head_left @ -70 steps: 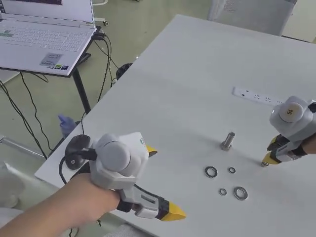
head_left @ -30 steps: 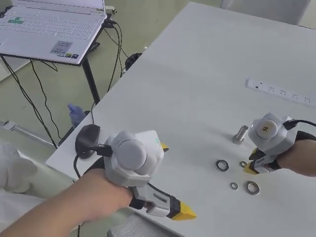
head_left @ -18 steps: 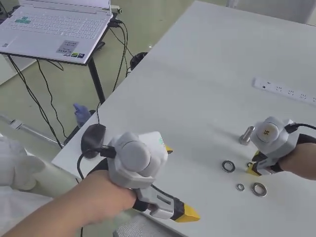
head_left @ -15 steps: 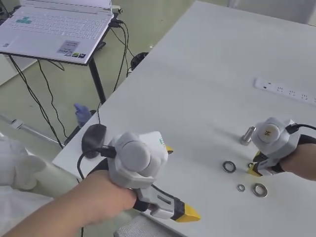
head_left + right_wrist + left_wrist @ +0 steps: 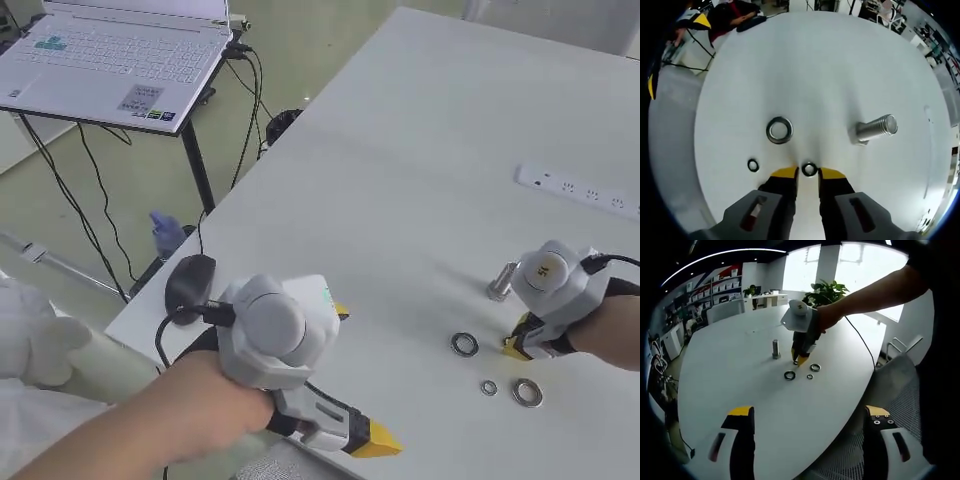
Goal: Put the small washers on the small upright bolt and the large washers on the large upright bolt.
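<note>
An upright steel bolt stands on the white table. Near it lie a large washer, a small washer and another large washer. My right gripper points down just right of the first large washer. In the right gripper view its yellow fingertips stand close together with a small washer flat on the table between them, beside the bolt. My left gripper hovers wide open and holds nothing at the table's near edge.
A white power strip lies beyond the bolt. A black puck with a cable sits at the table's left edge. A laptop rests on a stand to the left, off the table, with cables hanging below.
The right gripper has come in from right of the bolt and dropped over the small washer by the first large washer. The left gripper has stayed put, open. The head camera shifted.
</note>
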{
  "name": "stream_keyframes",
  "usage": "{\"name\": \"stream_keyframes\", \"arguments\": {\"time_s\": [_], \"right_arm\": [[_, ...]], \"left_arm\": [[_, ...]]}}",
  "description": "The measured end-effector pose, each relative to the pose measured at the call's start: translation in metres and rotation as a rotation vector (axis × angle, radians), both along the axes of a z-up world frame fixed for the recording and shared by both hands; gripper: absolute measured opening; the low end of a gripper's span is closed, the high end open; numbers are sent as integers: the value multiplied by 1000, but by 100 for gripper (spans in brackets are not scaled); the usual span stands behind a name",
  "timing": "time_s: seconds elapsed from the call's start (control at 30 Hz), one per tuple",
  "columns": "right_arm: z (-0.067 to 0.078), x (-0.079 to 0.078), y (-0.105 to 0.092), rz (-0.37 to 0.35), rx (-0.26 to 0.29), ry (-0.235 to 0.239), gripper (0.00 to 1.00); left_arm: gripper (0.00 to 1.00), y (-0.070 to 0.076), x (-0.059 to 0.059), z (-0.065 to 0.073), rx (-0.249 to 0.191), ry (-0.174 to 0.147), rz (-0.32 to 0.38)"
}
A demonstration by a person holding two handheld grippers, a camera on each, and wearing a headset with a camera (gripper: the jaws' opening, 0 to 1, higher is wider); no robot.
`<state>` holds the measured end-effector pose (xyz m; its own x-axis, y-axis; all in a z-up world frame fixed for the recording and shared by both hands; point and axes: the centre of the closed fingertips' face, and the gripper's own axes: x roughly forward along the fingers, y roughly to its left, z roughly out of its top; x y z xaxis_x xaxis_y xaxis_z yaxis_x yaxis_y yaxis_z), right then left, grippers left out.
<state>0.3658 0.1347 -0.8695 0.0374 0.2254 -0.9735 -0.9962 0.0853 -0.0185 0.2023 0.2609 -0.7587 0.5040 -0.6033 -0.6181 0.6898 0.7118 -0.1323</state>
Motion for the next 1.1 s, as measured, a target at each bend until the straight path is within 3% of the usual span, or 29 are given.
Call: {"name": "stream_keyframes", "arguments": {"time_s": [0.3,0.63,1.1], "right_arm": [[-4,2,0,26,-29,-11,14],[-6,3,-2,-12,-13,-4,13],[26,-2,-33,-62,-9,-11,13]], "left_arm": [[89,-1,0,-1,3,1,0],[88,1,0,0,8,2,2],[88,2,9,-1,11,-5,-1]]}}
